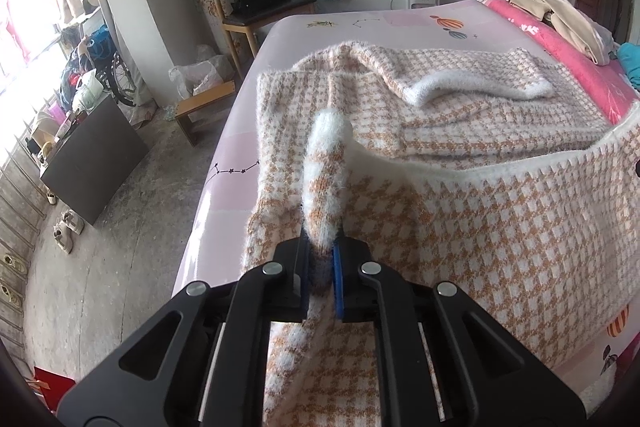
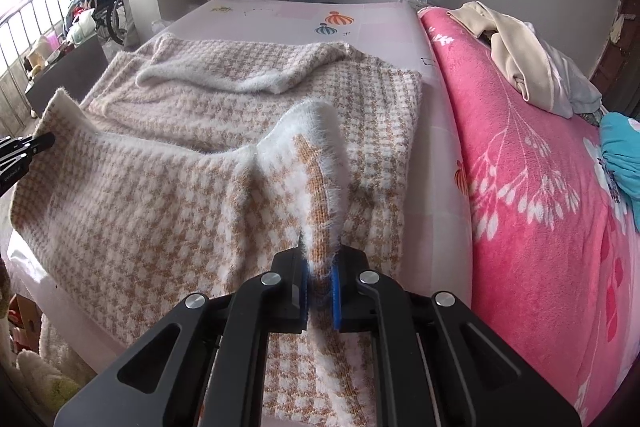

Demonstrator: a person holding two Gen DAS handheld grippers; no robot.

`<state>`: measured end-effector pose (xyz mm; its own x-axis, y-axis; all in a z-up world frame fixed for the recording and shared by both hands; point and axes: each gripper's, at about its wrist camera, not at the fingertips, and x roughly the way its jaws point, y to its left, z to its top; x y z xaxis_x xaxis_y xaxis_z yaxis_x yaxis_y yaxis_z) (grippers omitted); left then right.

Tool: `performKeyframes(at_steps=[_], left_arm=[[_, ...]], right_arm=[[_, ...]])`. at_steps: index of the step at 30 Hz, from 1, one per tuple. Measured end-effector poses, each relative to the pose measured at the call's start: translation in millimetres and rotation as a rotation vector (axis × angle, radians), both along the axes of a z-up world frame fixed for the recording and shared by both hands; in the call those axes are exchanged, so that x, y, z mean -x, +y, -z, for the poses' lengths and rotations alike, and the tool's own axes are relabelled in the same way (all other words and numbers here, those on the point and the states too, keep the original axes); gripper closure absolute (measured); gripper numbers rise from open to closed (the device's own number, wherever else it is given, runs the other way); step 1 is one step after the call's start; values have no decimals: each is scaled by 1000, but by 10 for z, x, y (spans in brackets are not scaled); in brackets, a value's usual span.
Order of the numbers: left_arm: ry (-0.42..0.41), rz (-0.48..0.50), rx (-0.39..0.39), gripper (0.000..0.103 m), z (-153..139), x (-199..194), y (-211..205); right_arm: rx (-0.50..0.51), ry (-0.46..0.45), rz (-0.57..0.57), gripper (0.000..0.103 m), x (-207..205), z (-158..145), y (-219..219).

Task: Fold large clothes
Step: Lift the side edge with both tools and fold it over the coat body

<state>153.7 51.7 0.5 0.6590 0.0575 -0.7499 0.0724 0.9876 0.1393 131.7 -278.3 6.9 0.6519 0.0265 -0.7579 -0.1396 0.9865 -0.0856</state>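
Note:
A large fuzzy sweater in an orange and white houndstooth pattern lies on the bed; it also shows in the right wrist view. Its sleeves with white cuffs are folded across the far part. My left gripper is shut on the white-trimmed hem at the left corner. My right gripper is shut on the hem at the right corner. Both hold the near edge lifted above the bed, stretched between them. The left gripper's tip shows in the right wrist view at the far left.
The bed has a pale pink sheet with balloon prints. A pink floral blanket lies along the right side, with beige clothes and a teal item on it. A wooden chair, a stool and a dark cabinet stand left.

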Motion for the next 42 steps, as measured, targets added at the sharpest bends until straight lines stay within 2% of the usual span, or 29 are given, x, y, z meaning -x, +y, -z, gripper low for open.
performKeyframes(at_steps=[24,42], left_arm=[[-134,-12,-62,96,-439,374,-70],[-228,10,-124,96,-755,263,-191]], right_arm=[[-63,-123,0,95,412,-317,-128],[-75,-201,-11,95,395,-554,-208]])
